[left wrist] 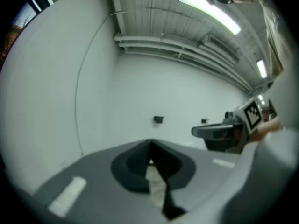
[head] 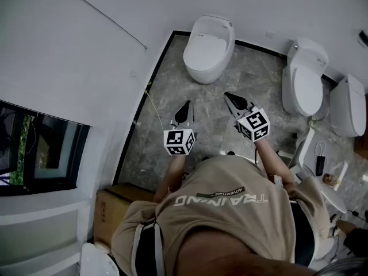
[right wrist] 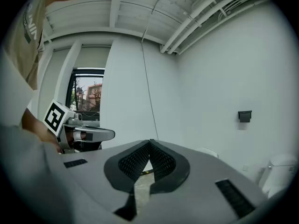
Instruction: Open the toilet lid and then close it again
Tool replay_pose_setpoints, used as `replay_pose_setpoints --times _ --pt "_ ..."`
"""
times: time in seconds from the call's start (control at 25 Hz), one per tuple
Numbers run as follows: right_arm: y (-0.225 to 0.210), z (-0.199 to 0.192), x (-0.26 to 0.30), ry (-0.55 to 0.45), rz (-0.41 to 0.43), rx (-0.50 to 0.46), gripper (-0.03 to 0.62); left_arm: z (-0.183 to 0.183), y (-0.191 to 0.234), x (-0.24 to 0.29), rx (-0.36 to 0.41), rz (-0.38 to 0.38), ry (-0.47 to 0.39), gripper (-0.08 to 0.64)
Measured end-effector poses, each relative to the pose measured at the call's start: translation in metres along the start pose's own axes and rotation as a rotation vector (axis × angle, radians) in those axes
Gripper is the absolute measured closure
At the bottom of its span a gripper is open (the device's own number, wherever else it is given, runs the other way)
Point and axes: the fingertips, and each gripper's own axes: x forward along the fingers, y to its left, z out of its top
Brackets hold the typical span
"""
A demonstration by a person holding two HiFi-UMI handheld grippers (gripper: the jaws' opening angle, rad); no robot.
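In the head view a white toilet with its lid down stands against the far wall on the grey stone floor. My left gripper and right gripper hover side by side over the floor, short of the toilet and apart from it, both pointing toward it. In the left gripper view the left gripper has its jaws shut with nothing between them, and the right gripper shows at the right. In the right gripper view the right gripper is likewise shut and empty, and the left gripper shows at the left.
Two more white toilets line the right side. A cardboard box sits at the lower left by a dark window. White walls close in on the left and far side. A small black box hangs on the wall.
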Motion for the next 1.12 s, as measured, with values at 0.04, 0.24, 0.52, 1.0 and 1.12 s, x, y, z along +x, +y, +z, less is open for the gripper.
replay_pose_setpoints --times 0.04,0.24,0.52,1.0,1.12 --pt "0.002 -0.002 0.0 0.002 0.0 0.008 0.578 0.0 -0.001 -0.002 0.007 -0.006 0.001 0.557" --pt "0.014 -0.008 0.008 0.013 0.002 0.014 0.577 -0.007 0.005 -0.006 0.016 -0.021 0.016 0.557" --pt "0.016 -0.009 0.018 0.01 -0.038 0.063 0.577 -0.011 0.022 -0.007 -0.01 -0.036 0.026 0.557" --pt "0.03 -0.072 0.029 0.189 -0.115 0.126 0.578 -0.076 0.045 -0.006 -0.118 -0.083 0.148 0.557" --pt "0.019 -0.08 0.033 0.214 -0.106 0.146 0.578 -0.079 0.048 0.005 -0.12 -0.078 0.155 0.557"
